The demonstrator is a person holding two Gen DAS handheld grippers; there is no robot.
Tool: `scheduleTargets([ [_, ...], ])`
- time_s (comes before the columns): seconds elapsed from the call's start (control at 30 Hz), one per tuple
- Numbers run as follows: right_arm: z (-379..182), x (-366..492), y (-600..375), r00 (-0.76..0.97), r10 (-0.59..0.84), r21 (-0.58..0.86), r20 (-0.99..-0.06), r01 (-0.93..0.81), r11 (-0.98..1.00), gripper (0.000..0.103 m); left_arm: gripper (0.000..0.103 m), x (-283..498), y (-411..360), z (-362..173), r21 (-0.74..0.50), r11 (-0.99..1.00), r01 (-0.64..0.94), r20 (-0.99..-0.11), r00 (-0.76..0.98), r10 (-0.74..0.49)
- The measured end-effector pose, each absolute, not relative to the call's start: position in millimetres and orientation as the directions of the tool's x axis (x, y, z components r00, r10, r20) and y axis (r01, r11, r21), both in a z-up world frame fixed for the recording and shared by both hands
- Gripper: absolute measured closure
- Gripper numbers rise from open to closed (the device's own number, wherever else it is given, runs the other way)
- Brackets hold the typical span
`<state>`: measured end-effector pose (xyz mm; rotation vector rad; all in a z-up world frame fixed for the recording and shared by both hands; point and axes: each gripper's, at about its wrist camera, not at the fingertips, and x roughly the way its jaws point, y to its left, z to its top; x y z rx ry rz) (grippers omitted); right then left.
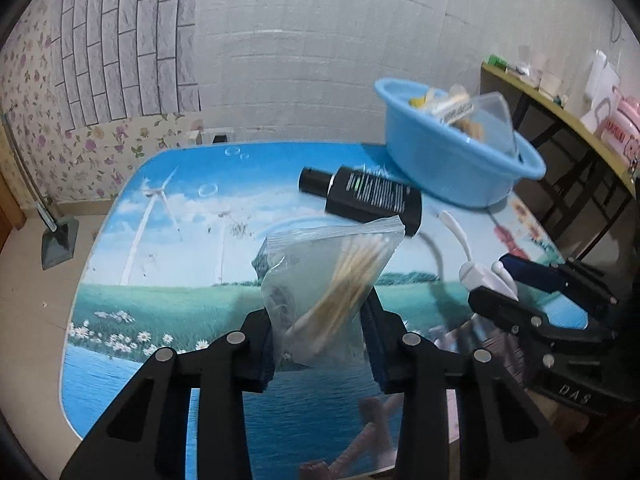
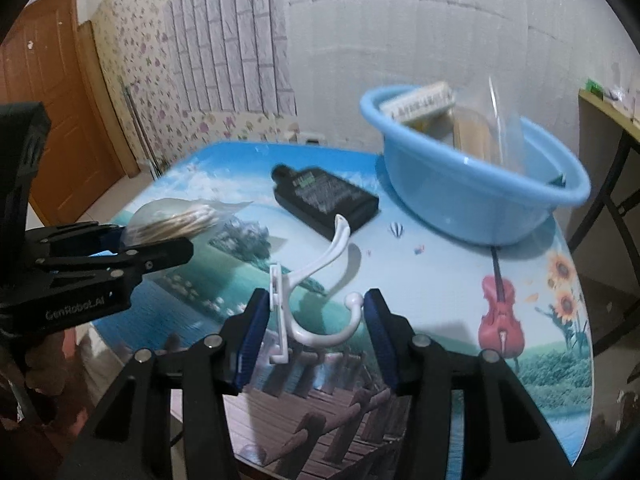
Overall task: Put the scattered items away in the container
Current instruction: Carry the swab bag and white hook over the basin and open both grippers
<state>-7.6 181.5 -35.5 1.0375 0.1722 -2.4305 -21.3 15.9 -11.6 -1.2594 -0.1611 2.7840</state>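
My left gripper (image 1: pixel 318 316) is shut on a clear zip bag of cotton swabs (image 1: pixel 332 272), which stands upright between the fingers above the table. From the right wrist view the same bag (image 2: pixel 176 218) sticks out of the left gripper (image 2: pixel 160 246). My right gripper (image 2: pixel 316 304) is shut on a white plastic hook (image 2: pixel 280 312), one pad on its flat plate and the other on its ball end. In the left wrist view, the right gripper (image 1: pixel 496 278) and hook (image 1: pixel 474 272) show at the right. The blue basin (image 1: pixel 440 168) (image 2: pixel 460 200) at the table's far right holds several items.
A black flat bottle (image 1: pixel 368 196) (image 2: pixel 324 200) lies on the picture-printed table (image 1: pixel 160 240) (image 2: pixel 440 280) just left of the basin. A side table (image 1: pixel 560 100) with cups stands to the right. A dustpan (image 1: pixel 58 240) stands on the floor and a wooden door (image 2: pixel 48 120) is at the left.
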Motion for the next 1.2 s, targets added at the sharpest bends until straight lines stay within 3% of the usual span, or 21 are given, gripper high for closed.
scheduleTargets([
  [0.3,-9.7,2.3,197.5,-0.628,-0.422,0.090,-0.654,0.489,-0.868,0.055,0.067,-15.8,22.9,20.5,-0.113,-0.993,-0.021,-0.697,-0.711,0.094],
  [0.67,42.4,3.4,238.7,-0.707,-0.464,0.132,-0.534,0.472,-0.871,0.055,0.067,-39.9,56.0,54.1,-0.133,-0.988,-0.083,-0.666,-0.731,0.151],
  [1.2,45.2,-104.4,297.9,-0.692,-0.459,0.228,-0.557,0.404,-0.886,0.055,0.067,-109.5,139.7,98.0,-0.071,-0.988,-0.135,-0.649,-0.746,0.149],
])
